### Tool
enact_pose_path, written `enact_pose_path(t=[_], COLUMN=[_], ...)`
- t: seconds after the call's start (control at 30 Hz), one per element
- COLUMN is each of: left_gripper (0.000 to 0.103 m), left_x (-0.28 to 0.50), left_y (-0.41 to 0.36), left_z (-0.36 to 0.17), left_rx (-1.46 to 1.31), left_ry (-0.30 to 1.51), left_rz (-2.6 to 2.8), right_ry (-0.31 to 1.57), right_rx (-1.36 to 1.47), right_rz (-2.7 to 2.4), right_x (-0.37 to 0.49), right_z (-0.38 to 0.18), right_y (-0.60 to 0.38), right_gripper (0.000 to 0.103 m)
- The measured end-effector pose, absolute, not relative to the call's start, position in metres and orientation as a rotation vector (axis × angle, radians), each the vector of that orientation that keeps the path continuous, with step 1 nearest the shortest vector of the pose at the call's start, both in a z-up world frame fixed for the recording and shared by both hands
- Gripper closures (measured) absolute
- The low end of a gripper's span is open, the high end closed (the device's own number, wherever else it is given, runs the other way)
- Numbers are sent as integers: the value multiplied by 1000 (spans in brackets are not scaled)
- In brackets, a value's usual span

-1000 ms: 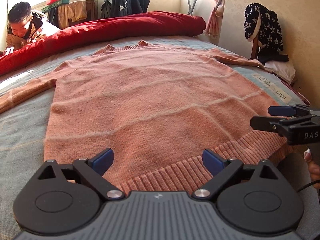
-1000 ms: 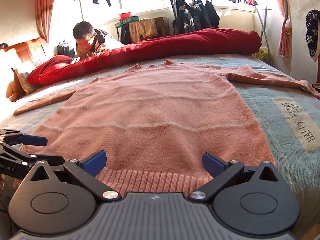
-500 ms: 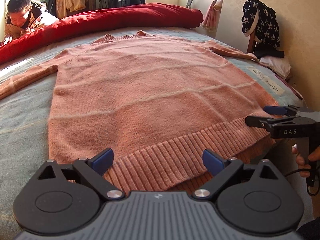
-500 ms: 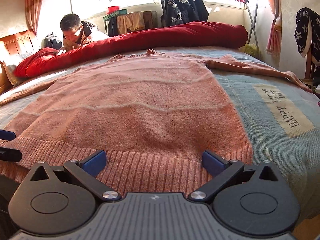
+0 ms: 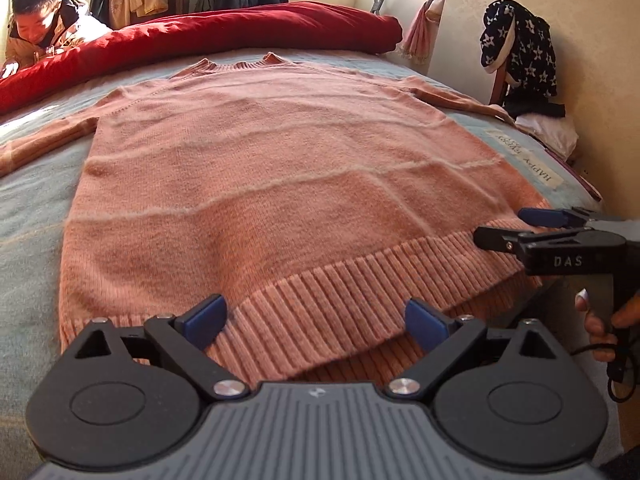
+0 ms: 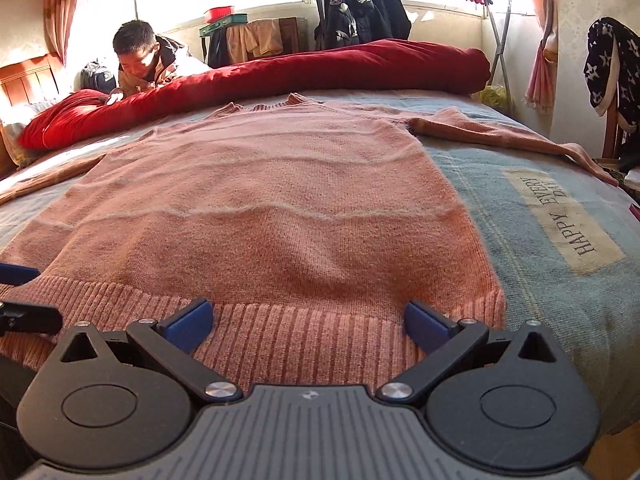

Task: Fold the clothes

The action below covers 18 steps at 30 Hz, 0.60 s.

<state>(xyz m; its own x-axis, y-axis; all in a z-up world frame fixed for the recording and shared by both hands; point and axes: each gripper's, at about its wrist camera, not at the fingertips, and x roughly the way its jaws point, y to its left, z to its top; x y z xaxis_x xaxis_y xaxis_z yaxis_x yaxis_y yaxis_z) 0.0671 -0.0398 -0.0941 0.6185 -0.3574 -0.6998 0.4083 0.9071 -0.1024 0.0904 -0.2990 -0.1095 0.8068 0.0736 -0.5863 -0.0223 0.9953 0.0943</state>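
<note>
My jaws stand wide apart on both sides, holding nothing. The left gripper (image 5: 316,320) hovers at the ribbed hem of the salmon-pink knitted sweater with pale stripes (image 5: 280,184), its blue fingertips (image 5: 206,316) spread over the ribbing near the hem's left part. The right gripper (image 6: 308,318) sits likewise at the hem, nearer its right corner, also empty; in the left wrist view it shows from the side, with my hand (image 5: 604,328) on its handle.

The sweater lies flat, front up, on the bed with a blue-grey cover (image 6: 540,248), neckline away from me, both sleeves stretched out sideways. The hem hangs slightly over the near edge of the bed. A cream label reading "HAPPY EVERY DAY" (image 6: 560,220) lies on the cover to the right of the sweater. Beyond the neckline runs a long rolled red quilt (image 6: 280,76), and a person (image 6: 144,60) leans over it at the far left.
</note>
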Motion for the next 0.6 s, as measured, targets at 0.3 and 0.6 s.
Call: enact_pose_path(t=[0.3, 0.6], left_gripper=[7, 7], left_x=[92, 97], left_y=[-26, 14], left_z=[-70, -92], left_rx=[102, -5], left_ry=[721, 773], left_rz=[-405, -313], right_ry=[629, 634], right_rx=[80, 78], right_rz=[47, 56], right_x=[91, 90], right_z=[-110, -110], right_y=[-298, -299], right_gripper=[0, 0])
